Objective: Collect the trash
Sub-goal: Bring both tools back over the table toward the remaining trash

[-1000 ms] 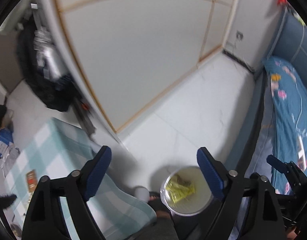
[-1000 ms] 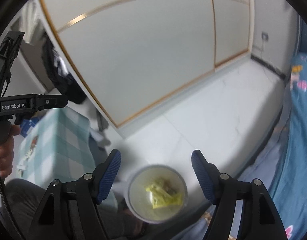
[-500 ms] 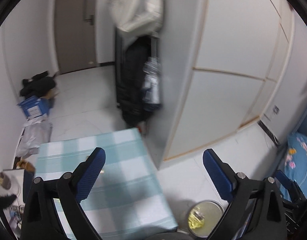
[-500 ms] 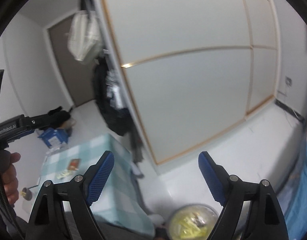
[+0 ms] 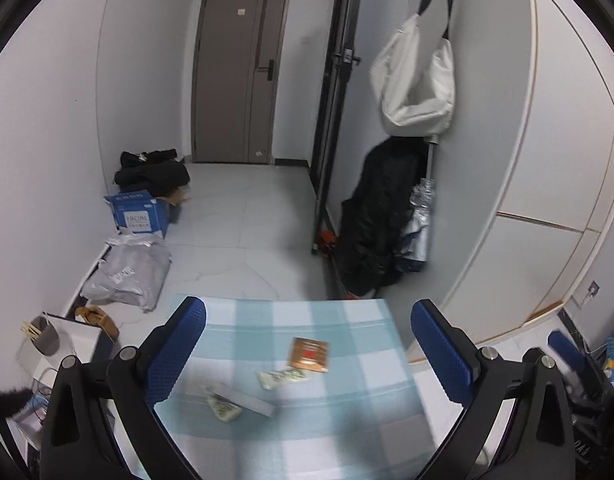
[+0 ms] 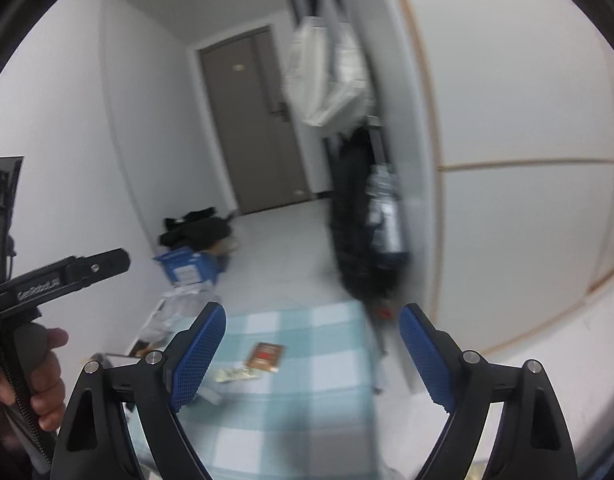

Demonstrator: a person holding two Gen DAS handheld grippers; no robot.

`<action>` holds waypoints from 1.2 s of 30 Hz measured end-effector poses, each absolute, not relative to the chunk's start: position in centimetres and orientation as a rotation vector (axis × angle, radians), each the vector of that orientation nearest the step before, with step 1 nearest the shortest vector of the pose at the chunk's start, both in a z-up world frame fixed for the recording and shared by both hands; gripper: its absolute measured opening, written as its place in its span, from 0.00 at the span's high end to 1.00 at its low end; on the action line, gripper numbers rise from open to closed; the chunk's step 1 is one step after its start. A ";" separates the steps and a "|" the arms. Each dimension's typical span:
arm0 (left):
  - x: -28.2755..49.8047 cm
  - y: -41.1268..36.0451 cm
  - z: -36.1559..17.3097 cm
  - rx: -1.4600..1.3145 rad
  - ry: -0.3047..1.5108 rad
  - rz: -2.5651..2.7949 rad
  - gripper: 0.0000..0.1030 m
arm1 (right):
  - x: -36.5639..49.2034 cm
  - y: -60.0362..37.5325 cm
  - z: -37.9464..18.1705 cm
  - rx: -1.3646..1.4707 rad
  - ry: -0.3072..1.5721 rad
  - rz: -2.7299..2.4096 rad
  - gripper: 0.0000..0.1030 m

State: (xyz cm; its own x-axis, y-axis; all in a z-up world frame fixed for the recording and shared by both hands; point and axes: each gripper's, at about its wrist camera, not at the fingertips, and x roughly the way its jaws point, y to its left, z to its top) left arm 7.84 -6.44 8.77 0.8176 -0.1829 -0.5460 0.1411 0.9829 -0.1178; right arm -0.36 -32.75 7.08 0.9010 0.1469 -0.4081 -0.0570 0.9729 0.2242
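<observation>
- The left gripper (image 5: 307, 344) has its blue fingers (image 5: 179, 344) spread wide; its jaws have just been opening and nothing is between them
- The right gripper (image 6: 311, 354) also stands wide apart and empty, and its jaws too have just been opening
- Both grippers look down at a bench (image 5: 347, 432) covered with a cloth of pale blue and white checks
- The trash lies near the middle of the bench: a brown packet (image 5: 309, 354) with a red mark lies flat, and just beside it, nearer the camera, a pale crumpled wrapper (image 5: 281, 378)
- A second pale wrapper (image 5: 223, 407) lies nearer the left fingers, touching a flat white strip (image 5: 243, 398)
- In the right wrist view, which is blurred, the brown packet (image 6: 265, 356) and a pale wrapper (image 6: 237, 374) show between the fingers, on the bench
- A person's hand (image 6: 27, 376) grips the handle of the left gripper at the left edge of the right wrist view
- On the floor beyond the bench lie a grey plastic bag (image 5: 127, 272), a blue box (image 5: 139, 216) and a heap of black clothing (image 5: 151, 172)
- A white bag (image 5: 415, 80) hangs on the wall above a black coat (image 5: 375, 220)
- A grey door (image 5: 235, 76) closes the far end of the room
</observation>
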 end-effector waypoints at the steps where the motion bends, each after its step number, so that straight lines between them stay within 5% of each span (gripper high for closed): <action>1: 7.7 -6.1 8.6 -0.064 0.584 -0.146 0.02 | 0.0 -31.8 7.0 0.200 0.423 0.128 0.13; 13: 10.1 1.0 3.3 -0.123 0.615 -0.060 0.02 | 5.3 -23.8 4.2 0.076 0.460 0.326 0.11; 32: 15.1 8.3 -1.2 -0.298 0.810 -0.014 0.02 | 13.4 -12.0 -7.8 -0.117 0.875 0.583 0.13; 36: 15.7 9.5 -1.9 -0.320 0.824 0.011 0.02 | 14.6 -10.5 -9.7 -0.145 0.911 0.580 0.29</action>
